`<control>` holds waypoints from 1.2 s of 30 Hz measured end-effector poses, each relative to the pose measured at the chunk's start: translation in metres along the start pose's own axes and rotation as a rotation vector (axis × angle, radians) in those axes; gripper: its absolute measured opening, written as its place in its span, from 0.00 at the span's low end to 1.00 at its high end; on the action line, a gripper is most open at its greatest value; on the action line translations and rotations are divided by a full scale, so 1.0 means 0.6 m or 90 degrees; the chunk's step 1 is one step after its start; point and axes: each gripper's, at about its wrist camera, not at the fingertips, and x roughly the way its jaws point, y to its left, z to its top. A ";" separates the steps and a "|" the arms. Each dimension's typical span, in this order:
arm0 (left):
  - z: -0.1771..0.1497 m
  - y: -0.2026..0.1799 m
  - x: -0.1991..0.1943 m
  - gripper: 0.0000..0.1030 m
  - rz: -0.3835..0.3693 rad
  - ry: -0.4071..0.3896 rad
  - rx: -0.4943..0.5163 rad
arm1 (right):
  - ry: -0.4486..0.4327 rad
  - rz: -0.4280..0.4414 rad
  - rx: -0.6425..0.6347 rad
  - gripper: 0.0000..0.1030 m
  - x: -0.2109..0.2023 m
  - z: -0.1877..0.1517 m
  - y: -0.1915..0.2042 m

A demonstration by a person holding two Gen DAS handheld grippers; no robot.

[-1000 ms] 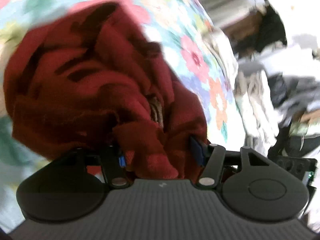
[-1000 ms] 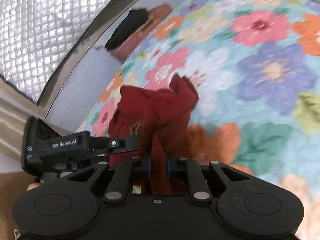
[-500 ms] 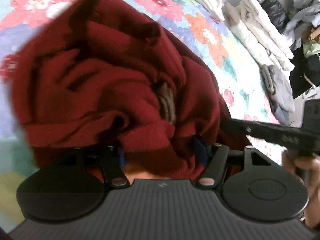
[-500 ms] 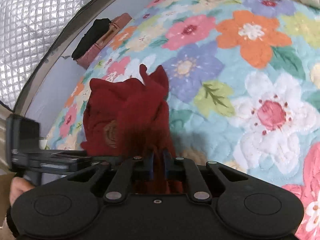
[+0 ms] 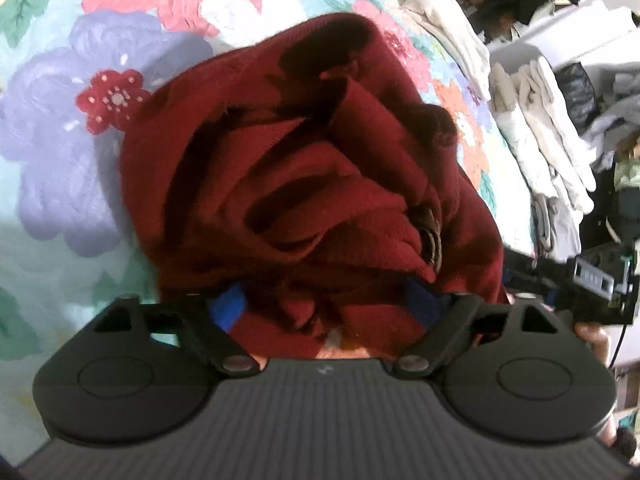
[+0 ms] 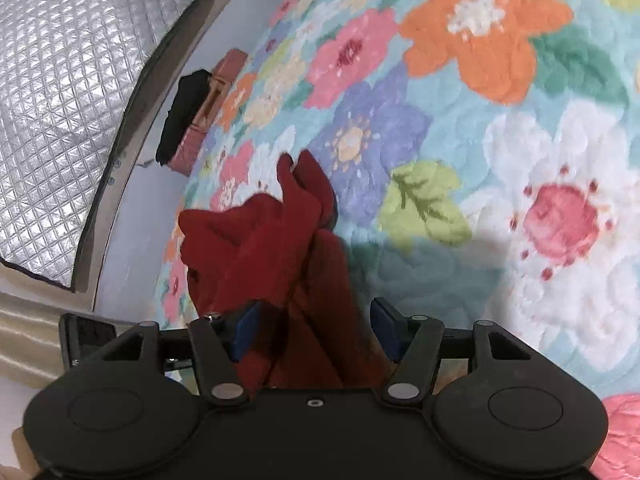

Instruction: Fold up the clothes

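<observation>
Red garment bunched on floral quilt, between spread fingers.

A dark red garment is seen on a light blue quilt patterned with orange, pink, purple and white flowers and green leaves, with blue pads on black grippers, and pale cream clothes piled far right.
</observation>
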 end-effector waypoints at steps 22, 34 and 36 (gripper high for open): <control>0.052 -0.170 -0.086 0.37 0.009 -0.219 0.359 | -0.233 -0.013 -0.166 0.32 -0.037 -0.020 0.144; 0.031 -0.227 0.017 0.43 0.131 -0.115 0.475 | -0.314 -0.303 -0.061 0.49 -0.057 -0.070 0.052; 0.026 -0.216 0.012 0.43 0.095 -0.115 0.457 | -0.316 -0.328 -0.053 0.52 -0.083 -0.076 0.037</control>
